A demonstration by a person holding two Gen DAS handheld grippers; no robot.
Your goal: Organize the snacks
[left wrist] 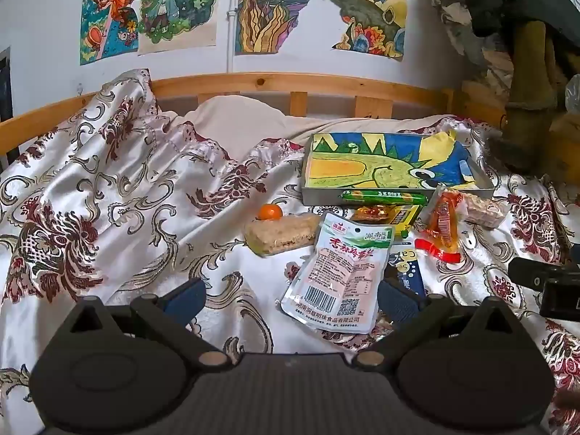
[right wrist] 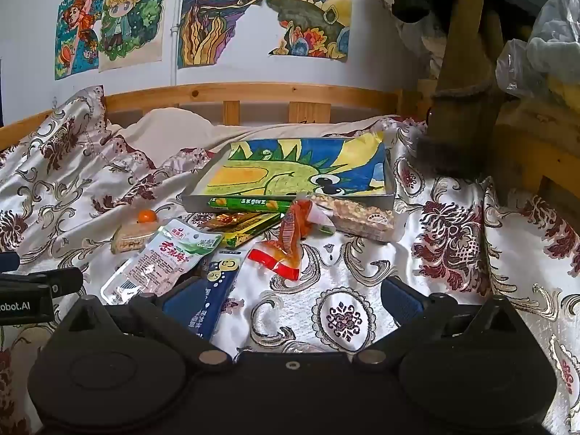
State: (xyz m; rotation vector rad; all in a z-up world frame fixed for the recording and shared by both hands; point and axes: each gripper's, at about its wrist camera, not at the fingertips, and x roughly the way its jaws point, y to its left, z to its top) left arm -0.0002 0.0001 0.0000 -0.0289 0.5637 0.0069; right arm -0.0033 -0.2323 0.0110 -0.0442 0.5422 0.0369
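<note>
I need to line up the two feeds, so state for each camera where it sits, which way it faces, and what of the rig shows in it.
Left wrist view: sits on the left gripper, angled down across the bed at the snacks and the tray; its own open fingers show, plus part of the right gripper at the right edge.
Right wrist view: sits on the right gripper, further right, facing the same way; its open fingers show, the left gripper at the left edge.
Shared: tray, white pouch, small orange, wall drawings.
</note>
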